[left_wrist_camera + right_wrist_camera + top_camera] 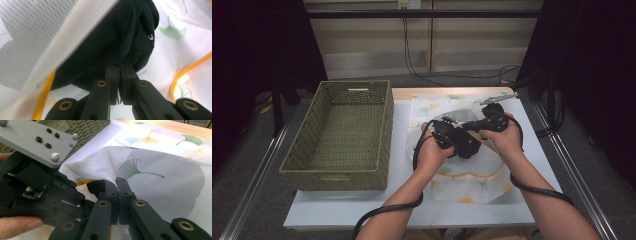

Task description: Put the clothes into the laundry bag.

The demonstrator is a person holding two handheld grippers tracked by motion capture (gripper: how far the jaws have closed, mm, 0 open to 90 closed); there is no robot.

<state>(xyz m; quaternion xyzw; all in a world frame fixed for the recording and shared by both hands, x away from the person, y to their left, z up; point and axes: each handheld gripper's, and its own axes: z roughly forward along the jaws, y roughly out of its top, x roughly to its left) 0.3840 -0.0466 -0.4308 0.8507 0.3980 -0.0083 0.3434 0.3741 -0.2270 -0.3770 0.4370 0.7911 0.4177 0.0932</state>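
Mesh bag hides most of the black garment.

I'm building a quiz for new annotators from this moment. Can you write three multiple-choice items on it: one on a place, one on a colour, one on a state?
1. Where does the woven basket stand?
A. left of the mesh bag
B. right of the mesh bag
C. on top of the mesh bag

2. What colour is the trim of the mesh bag?
A. blue
B. orange
C. black

3. How do the jaws of the left gripper stand?
A. wide open over bare table
B. shut on the black garment
C. shut on the basket's rim

Answers: 1 A, the high view shows the basket at the table's left; 2 B, an orange band edges the white cloth; 3 B, the left gripper view shows the jaws pinching the black garment.
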